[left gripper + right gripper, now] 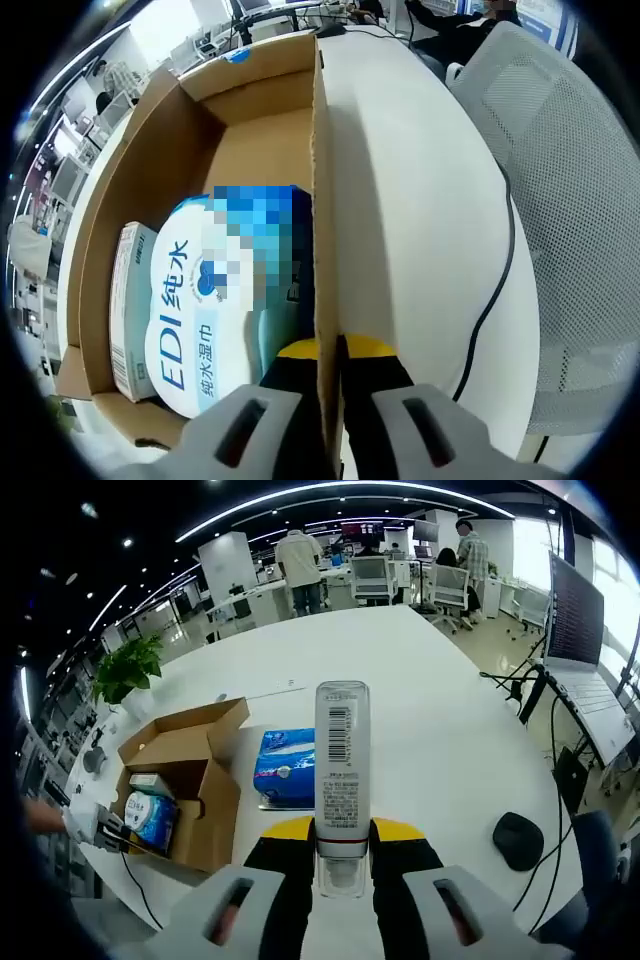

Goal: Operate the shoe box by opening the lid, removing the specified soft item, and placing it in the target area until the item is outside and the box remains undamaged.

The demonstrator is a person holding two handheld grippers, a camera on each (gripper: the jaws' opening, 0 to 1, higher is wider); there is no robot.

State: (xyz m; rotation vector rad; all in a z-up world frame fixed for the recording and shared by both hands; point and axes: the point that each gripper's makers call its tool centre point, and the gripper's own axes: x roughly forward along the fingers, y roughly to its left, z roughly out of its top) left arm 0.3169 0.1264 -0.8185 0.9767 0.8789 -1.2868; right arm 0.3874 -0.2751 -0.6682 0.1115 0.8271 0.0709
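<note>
An open cardboard shoe box [260, 150] lies on a white table [410, 200]. Inside it are a blue-and-white wet wipes pack [190, 330] and a small pale carton [130, 300]. My left gripper [328, 352] is shut on the box's right wall [321, 200], the cardboard edge running up between its jaws. In the right gripper view the box [195, 770] sits at the left with its flaps up, and the left gripper [95, 825] is at its near side. My right gripper [342, 832] is shut on a white barcoded pack [341, 760], held upright above the table. A blue soft pack [287, 765] lies on the table beside the box.
A black cable [500, 290] runs along the table edge by a white mesh chair [570, 190]. A black mouse [518, 840] lies at the right, a potted plant [125, 670] at the far left. People and desks stand far behind.
</note>
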